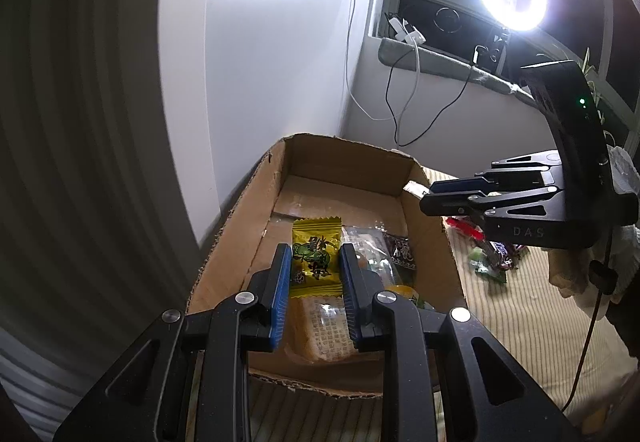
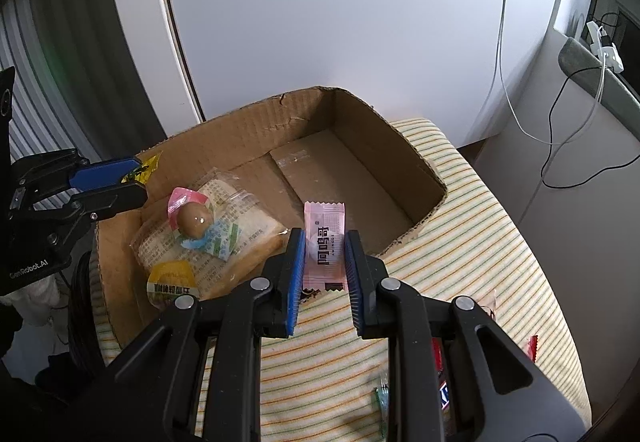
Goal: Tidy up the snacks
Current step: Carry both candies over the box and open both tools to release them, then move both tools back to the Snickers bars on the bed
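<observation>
Two tongs [image 1: 315,262] [image 2: 323,248], two packets [image 1: 316,257] [image 2: 325,246], one box [image 1: 240,209]

Your yellow snack packet [image 1: 316,256], green cartoon print and crimped ends, sits centre frame in the left wrist view, upright between the blue pads over the cardboard box [image 1: 240,217]. Your pink sachet [image 2: 325,248], dark lettering running lengthwise, stands centre frame in the right wrist view, above the box's near wall. Lower left in that view, inside the box: a clear-wrapped bread slice [image 2: 248,230] lying flat, a packed brown egg [image 2: 194,219] on top of it, a yellow-lidded cup [image 2: 173,282] at its near edge. Loose wrapped sweets [image 1: 492,254] lie on the striped cloth, right of frame in the left view.
</observation>
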The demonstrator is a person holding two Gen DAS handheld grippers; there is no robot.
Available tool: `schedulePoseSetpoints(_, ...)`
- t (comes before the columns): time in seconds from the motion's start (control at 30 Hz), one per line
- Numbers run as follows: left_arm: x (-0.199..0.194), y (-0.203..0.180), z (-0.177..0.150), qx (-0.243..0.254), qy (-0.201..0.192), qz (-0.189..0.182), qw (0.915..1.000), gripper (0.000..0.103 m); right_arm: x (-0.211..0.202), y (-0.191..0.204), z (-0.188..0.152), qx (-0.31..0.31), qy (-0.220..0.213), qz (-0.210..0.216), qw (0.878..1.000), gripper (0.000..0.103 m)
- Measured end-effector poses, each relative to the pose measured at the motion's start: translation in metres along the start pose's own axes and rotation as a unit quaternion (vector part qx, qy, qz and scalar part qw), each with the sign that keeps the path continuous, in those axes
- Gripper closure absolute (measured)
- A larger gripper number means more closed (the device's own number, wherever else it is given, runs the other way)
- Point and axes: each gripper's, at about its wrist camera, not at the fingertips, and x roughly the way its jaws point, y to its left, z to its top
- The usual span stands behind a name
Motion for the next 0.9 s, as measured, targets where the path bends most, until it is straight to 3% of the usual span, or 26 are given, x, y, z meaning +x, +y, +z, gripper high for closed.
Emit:
schedulePoseSetpoints(0.17, 0.0, 0.0, 0.0, -0.001, -0.002, 0.004, 1.0, 0.077, -0.001, 0.0, 0.0, 0.002, -0.002, -0.006, 1.0, 0.082)
schedulePoseSetpoints(0.23, -0.001, -0.001, 0.0, -0.002, -0.003, 0.007, 1.0, 0.058, -0.001, 0.0, 0.0, 0.002, -0.001, -0.004, 1.0, 0.082)
schedulePoseSetpoints(0.27, -0.002, -0.001, 0.0, -0.002, -0.007, 0.009, 0.9999, 0.055, -0.001, 0.0, -0.001, 0.002, -0.001, -0.004, 1.0, 0.078)
schedulePoseSetpoints(0.4, -0.004, 0.0, 0.001, -0.008, -0.009, 0.011, 0.9999, 0.041, -0.004, 0.001, -0.001, 0.001, -0.014, -0.014, 1.0, 0.039)
schedulePoseSetpoints(0.5, -0.005, -0.001, 0.001, -0.007, -0.009, 0.01, 0.9999, 0.041, -0.01, 0.0, -0.001, 0.008, -0.024, -0.016, 1.0, 0.027)
schedulePoseSetpoints(0.9, -0.015, -0.018, 0.002, 0.001, -0.016, -0.008, 0.9998, 0.04, -0.036, -0.012, -0.012, 0.015, -0.033, -0.038, 0.999, 0.023)
